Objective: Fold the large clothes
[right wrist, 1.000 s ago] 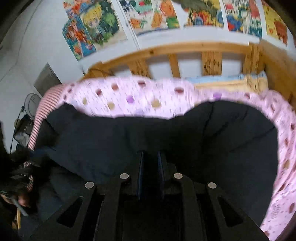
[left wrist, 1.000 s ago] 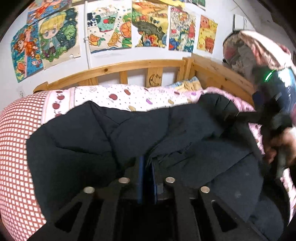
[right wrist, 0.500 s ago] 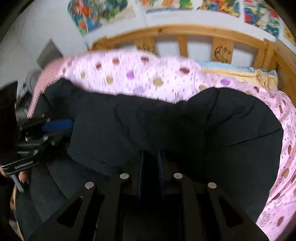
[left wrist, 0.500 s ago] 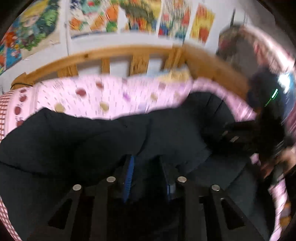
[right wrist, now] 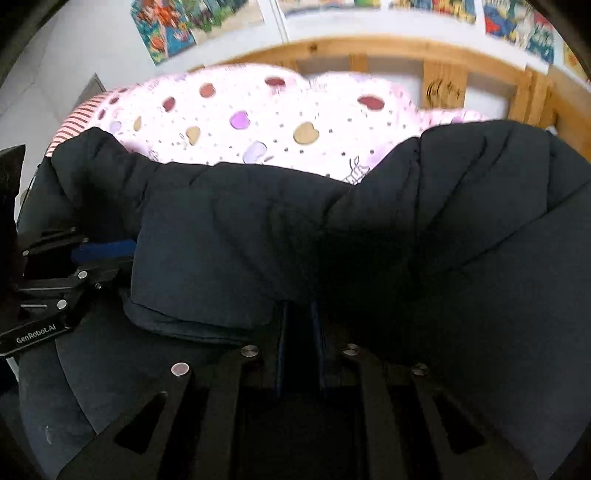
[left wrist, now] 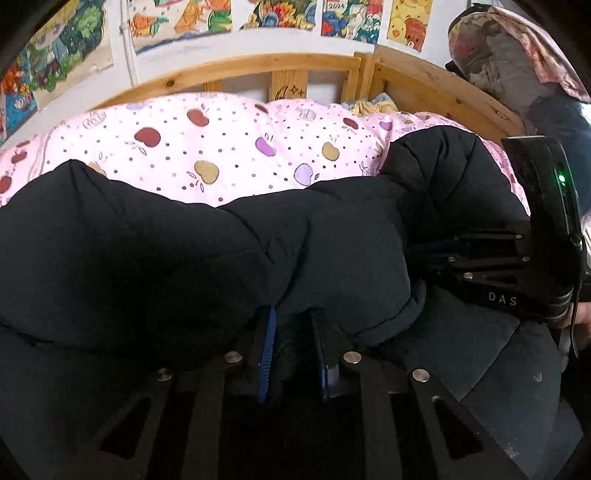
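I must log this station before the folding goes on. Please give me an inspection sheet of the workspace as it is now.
Surface: bed with a pink apple-print quilt, mostly covered at the near side.
Job's things: one dark padded coat, its near edge lifted and doubled over the lower layer.
Clutter: a yellow and blue cloth bunched at the headboard corner.
Grippers: left gripper shut on the coat edge; right gripper shut on the coat too.
Cables: a thin white line runs down the wall; whether it is a cable, I cannot tell.
Surroundings: wooden bed frame, cartoon posters on a white wall.
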Motion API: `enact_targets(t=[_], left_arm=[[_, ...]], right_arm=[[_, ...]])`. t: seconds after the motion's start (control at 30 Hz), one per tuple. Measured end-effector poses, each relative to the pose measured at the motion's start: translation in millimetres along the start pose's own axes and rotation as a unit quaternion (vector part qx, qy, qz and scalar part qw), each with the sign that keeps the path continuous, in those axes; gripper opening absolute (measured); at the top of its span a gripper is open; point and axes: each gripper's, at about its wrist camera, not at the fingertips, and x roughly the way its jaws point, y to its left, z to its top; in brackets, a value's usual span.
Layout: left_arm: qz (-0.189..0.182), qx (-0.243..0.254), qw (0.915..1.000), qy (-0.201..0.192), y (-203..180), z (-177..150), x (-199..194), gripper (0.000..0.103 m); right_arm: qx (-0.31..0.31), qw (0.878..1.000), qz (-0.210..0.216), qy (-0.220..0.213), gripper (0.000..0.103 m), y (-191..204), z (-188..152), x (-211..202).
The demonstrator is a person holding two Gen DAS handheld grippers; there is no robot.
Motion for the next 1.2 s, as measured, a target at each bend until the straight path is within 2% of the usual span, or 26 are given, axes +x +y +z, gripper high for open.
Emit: enact_targets(t=[0.13,0.23,0.33,0.4,0.47,0.57,0.67,0.7,0.83,0.87,1.07,1.2], left_arm=[[-0.006,-0.001,0.9991,-0.042,-1.0,-6.8,-18.6,0.018],[-0.02,-0.052,0.9969,-0.055,6.6,-4.3,-39.5,0.018],[-0.022,-0.098,0.9928,-0.065,13.7,-2.7,-58.5,0.019],[-0.009,-0.11,0.9908,-0.078,14.5,-4.6,-72.5,0.02],[-0.001,-0.112,0.9898,-0.088,14.8,-7.7,-86.7,0.023],[0.01,-0.112,0.989,-0.096,11.0,-12.2,-106.5,0.033],[0.025,-0.114,0.9862,-0.117,6.1,-20.1,-131.1,0.059],[0.024,-0.115,0.9849,-0.128,4.1,-21.8,-140.9,0.064],[0.028,-0.111,0.9831,-0.143,-4.6,-21.2,-168.0,0.069],[0.03,-0.108,0.9829,-0.146,-7.0,-21.4,-174.4,0.073],[0.041,-0.111,0.9792,-0.165,-17.1,-29.0,-206.9,0.103],[0.051,-0.109,0.978,-0.17,-23.2,-38.8,-225.4,0.103]], right_arm=[[0.006,0.999,-0.008,-0.052,0.013,5.2,-8.7,-26.0],[0.017,0.997,-0.019,-0.076,0.014,7.5,-12.2,-50.2],[0.022,0.995,-0.028,-0.088,0.02,10.0,-12.6,-71.2],[0.022,0.994,-0.029,-0.099,0.036,13.7,-13.1,-83.9],[0.021,0.993,-0.03,-0.113,0.045,19.8,-17.1,-102.7],[0.009,0.991,-0.037,-0.126,0.048,19.2,-16.9,-130.5],[-0.004,0.989,-0.047,-0.137,0.056,25.0,-11.4,-150.5],[-0.005,0.989,-0.048,-0.14,0.058,25.8,-11.6,-155.4],[-0.001,0.987,-0.046,-0.156,0.064,26.8,-14.4,-183.9],[0.001,0.986,-0.045,-0.162,0.07,27.3,-16.8,-191.4],[0.017,0.981,-0.032,-0.191,0.097,33.2,-30.6,-225.7],[0.021,0.979,-0.033,-0.202,0.1,38.7,-41.0,-242.3]])
